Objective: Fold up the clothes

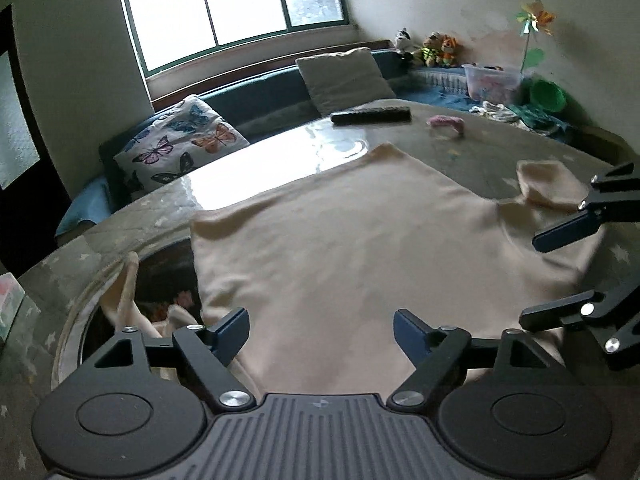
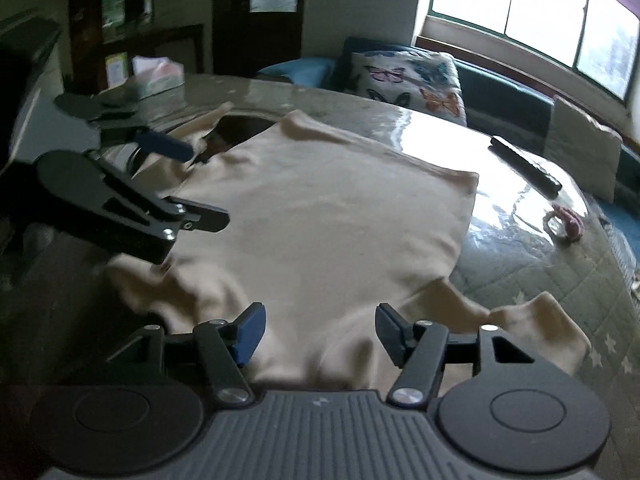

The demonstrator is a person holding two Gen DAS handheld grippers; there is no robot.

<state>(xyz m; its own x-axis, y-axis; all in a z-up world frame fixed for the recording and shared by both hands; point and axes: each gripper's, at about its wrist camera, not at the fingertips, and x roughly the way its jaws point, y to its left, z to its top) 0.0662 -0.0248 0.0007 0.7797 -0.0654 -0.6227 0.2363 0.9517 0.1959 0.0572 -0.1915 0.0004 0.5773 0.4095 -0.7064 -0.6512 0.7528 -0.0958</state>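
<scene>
Cream cotton shirt (image 1: 340, 248) lies spread flat on the worktop (image 1: 248, 168) ahead of my fingers. Left gripper (image 1: 321, 330) spread, empty; right gripper (image 2: 320, 334) likewise. I judge folding hasn't begun: next, pinch the near hem.

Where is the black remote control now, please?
The remote lies on the table's far side, beyond the beige shirt, near the grey cushion; a pink item lies to its right.
</scene>
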